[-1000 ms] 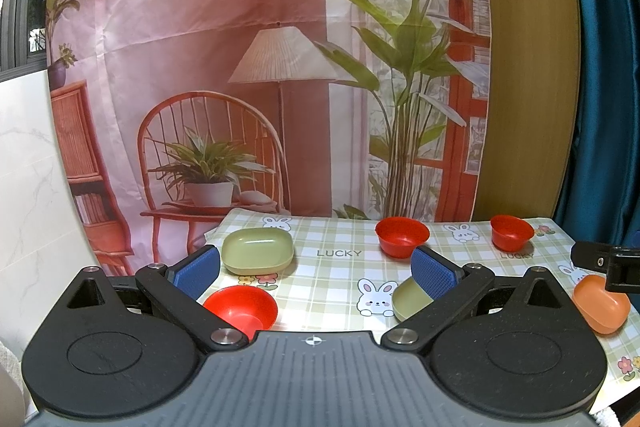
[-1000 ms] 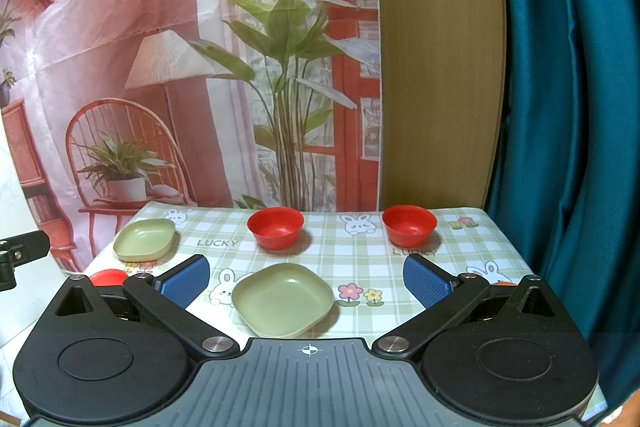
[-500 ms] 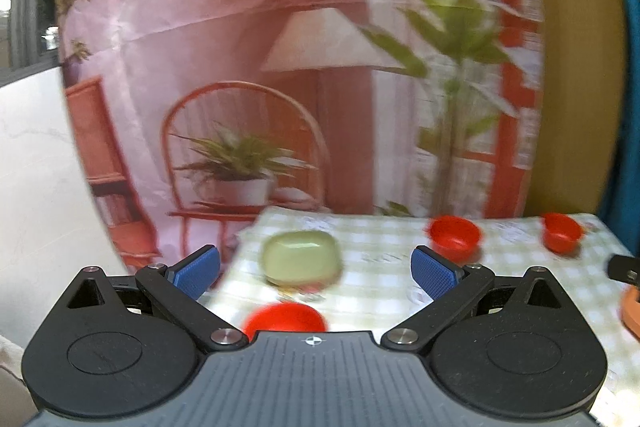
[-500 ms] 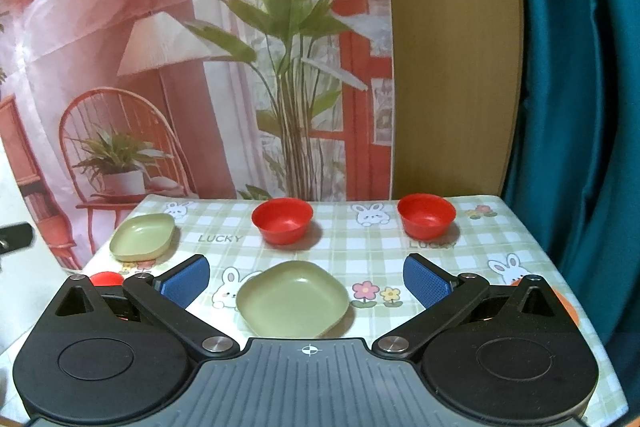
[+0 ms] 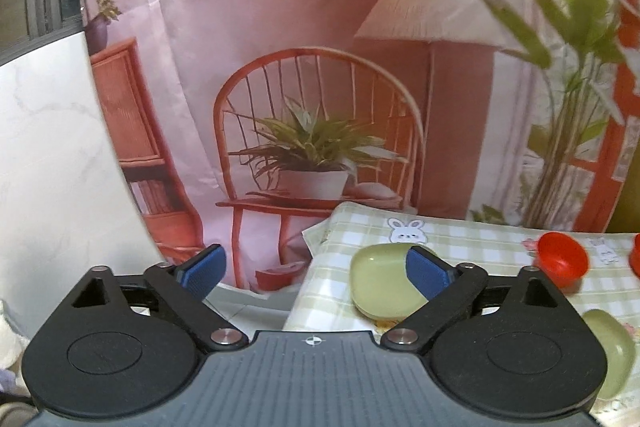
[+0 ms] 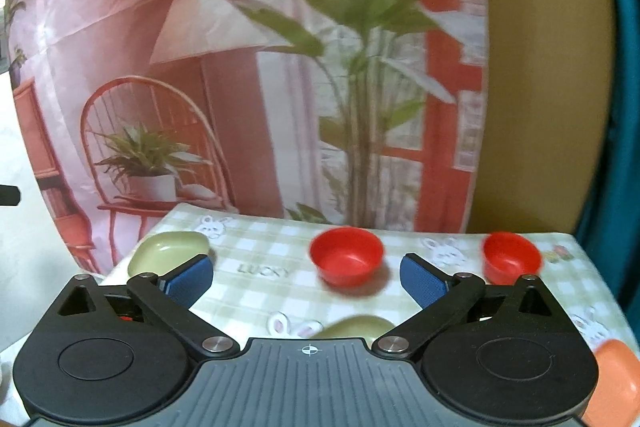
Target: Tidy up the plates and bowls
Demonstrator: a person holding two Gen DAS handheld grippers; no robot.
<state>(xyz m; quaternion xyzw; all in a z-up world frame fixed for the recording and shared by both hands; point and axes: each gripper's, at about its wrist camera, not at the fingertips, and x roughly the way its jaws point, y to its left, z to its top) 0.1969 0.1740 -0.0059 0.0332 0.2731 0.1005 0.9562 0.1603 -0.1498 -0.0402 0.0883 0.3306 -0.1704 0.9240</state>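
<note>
My left gripper (image 5: 314, 271) is open and empty, at the table's left edge, its right finger in front of a green plate (image 5: 378, 283). A second green plate (image 5: 616, 347) lies at the right, and a red bowl (image 5: 562, 263) farther back. My right gripper (image 6: 306, 279) is open and empty above the table. In the right wrist view a red bowl (image 6: 346, 259) sits ahead between the fingers, another red bowl (image 6: 510, 261) to its right, a green plate (image 6: 170, 253) at the far left, a second green plate (image 6: 354, 327) just under the gripper, and an orange bowl (image 6: 614, 375) at the lower right.
The checked tablecloth (image 6: 260, 271) covers a small table against a printed backdrop (image 5: 320, 67). A white marble wall (image 5: 52, 167) stands left of the table. A teal curtain (image 6: 624, 107) hangs at the right. The table's left edge drops to the floor under my left gripper.
The left gripper has swung left past the table's left edge; the near red bowl has dropped out of its view. The right gripper has moved forward and lower over the near green plate.
</note>
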